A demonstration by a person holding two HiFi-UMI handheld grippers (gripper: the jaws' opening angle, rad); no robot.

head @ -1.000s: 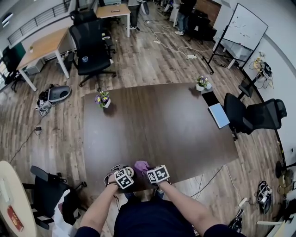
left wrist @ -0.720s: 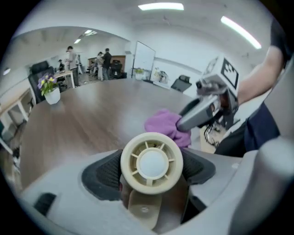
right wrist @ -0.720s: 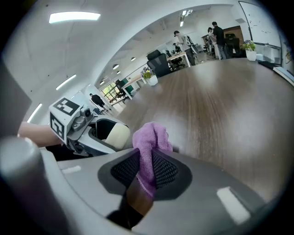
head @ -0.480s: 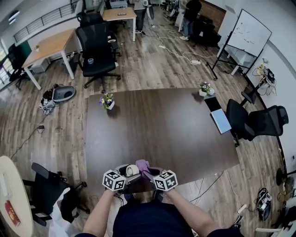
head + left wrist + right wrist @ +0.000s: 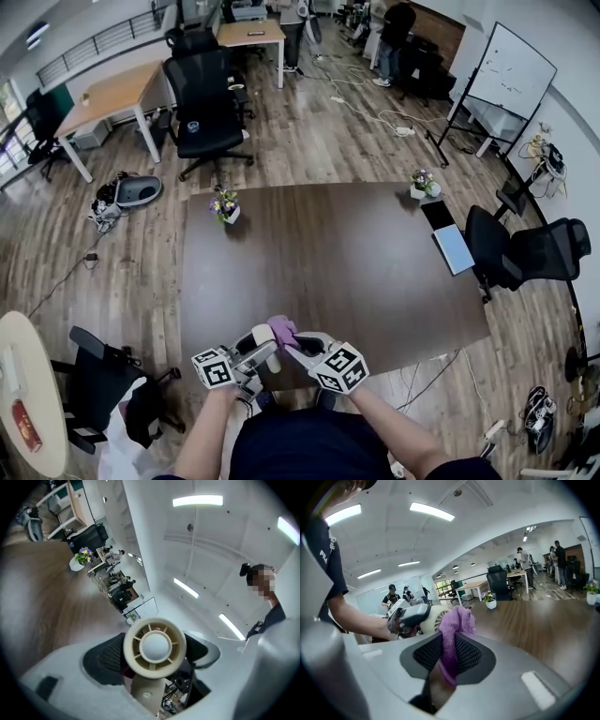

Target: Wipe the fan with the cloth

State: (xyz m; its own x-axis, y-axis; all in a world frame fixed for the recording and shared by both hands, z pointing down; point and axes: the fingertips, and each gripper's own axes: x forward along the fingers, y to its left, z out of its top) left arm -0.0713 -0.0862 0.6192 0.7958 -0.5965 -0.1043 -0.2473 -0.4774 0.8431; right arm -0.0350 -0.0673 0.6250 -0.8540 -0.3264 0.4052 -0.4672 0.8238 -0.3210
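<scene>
L gripper [image 5: 153, 654]: jaws closed on the fan [image 5: 154, 645], pads either side of the round head where it meets the stem. Firm grip by the look of it, fan face points straight back at the cam. R gripper [image 5: 449, 659]: jaws clamped on the cloth [image 5: 457, 620], pinched mid-length. A tuft sticks out past the tips and a short tail hangs below.

Both grippers sit close together at the near edge of the worktop [image 5: 328, 253], about mid-width, and look held up clear of it. In the R gripper view the cloth tuft is just beside the fan head. Touching or not, can't tell.

Step, my read: pick-up is done, both items are in hand, wiping is abt to start. No contact confirmed yet.

Next move needs: R brings the tuft onto the fan face, then rubs across rim + spokes. L holds steady and prob rolls the fan to expose the other sides. Keep pressure light, since a hard push could twist the fan in the pads.

Fan: small handheld type, cream plastic, round housing w/ radial spokes, smooth centre hub, stem running down between the jaws. No visible dirt at this res.

Cloth: purple, soft terry-like texture, bunched.

Rest of the worktop: flower pot [image 5: 225, 204] at far-left corner, another [image 5: 422, 183] at far-right.
</scene>
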